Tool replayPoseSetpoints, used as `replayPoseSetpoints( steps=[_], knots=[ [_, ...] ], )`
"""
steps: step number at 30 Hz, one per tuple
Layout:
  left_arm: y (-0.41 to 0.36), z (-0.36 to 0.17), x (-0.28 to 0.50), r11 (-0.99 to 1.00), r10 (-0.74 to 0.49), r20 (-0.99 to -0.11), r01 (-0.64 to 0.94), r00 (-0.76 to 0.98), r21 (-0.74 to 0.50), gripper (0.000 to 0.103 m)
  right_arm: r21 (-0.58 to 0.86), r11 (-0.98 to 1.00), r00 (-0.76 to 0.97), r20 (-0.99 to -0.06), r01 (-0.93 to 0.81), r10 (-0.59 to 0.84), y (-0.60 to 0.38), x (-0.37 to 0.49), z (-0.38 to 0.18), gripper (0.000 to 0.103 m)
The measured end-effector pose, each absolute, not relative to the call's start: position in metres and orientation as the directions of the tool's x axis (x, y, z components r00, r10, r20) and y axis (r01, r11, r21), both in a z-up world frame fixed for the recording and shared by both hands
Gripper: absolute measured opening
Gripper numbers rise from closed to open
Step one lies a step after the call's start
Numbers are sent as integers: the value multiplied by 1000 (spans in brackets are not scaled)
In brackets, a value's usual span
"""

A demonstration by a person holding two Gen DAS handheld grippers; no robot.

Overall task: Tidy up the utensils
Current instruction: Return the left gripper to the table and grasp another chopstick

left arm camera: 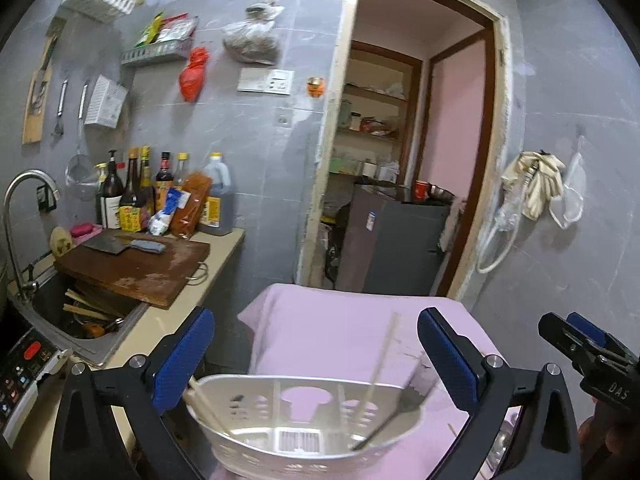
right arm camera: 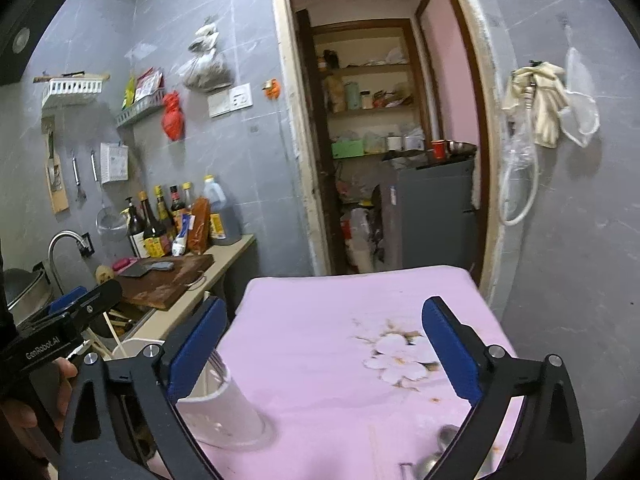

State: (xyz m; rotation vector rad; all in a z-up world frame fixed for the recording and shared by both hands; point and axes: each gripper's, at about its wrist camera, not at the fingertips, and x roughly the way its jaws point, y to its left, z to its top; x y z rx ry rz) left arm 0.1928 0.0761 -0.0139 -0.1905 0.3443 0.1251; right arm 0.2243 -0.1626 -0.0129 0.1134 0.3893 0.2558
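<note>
Pink cloth point(right arm camera: 320, 340) carries the white utensil holder point(left arm camera: 304, 420), already stocked with chopsticks point(left arm camera: 380, 364), as the left gripper point(left arm camera: 316, 360) and right gripper point(right arm camera: 324, 344) hover spread and empty, the spoons point(right arm camera: 440, 448) beside it seemingly next for pickup.

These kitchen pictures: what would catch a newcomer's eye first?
Probably the white utensil holder, low in the left wrist view between the open left gripper, with chopsticks leaning inside it. It stands on a pink cloth printed with a white flower, framed by the open right gripper. To the left, a cleaver lies on a wooden cutting board by the sink.
</note>
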Motion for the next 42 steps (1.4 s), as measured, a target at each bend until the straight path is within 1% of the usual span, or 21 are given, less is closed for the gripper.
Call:
replayPoseSetpoints(
  steps=[1, 12, 18, 26, 28, 33, 38, 39, 40, 41, 42],
  knots=[
    [70, -14, 191, 976, 81, -347, -145, 934, -163, 102, 160, 963, 895, -361, -217, 262, -169, 221, -13, 102],
    [-6, -22, 182, 986, -15, -370, -47, 929, -159, 102, 169, 979, 896, -407, -118, 178, -252, 193, -30, 102],
    [-48, -36, 183, 988, -51, -404, -14, 913, -157, 102, 164, 984, 887, -440, -75, 141, -297, 191, -42, 102],
    [-87, -73, 192, 985, -28, -491, -60, 871, -164, 102, 190, 980, 844, -514, -63, 154, -343, 213, -83, 102],
    [-95, -87, 196, 982, -13, -523, -87, 852, -167, 102, 203, 977, 826, -537, -71, 172, -349, 220, -99, 102],
    [-106, -116, 207, 975, -2, -586, -128, 810, -180, 102, 246, 958, 767, -583, -148, 268, -359, 243, -141, 102],
    [-109, -139, 224, 976, -25, -667, -126, 745, -177, 102, 247, 955, 722, -629, -164, 287, -361, 259, -168, 101],
    [-109, -141, 228, 976, -31, -678, -123, 734, -178, 100, 255, 951, 715, -632, -173, 299, -361, 262, -172, 99],
    [-109, -144, 230, 977, -38, -689, -119, 724, -179, 98, 257, 949, 705, -638, -182, 308, -360, 265, -176, 93],
    [-112, -147, 233, 977, -44, -700, -116, 713, -179, 93, 257, 948, 697, -645, -190, 315, -358, 268, -180, 88],
    [-112, -151, 237, 977, -53, -718, -112, 694, -181, 87, 256, 946, 685, -653, -201, 322, -356, 271, -184, 80]
  ],
)
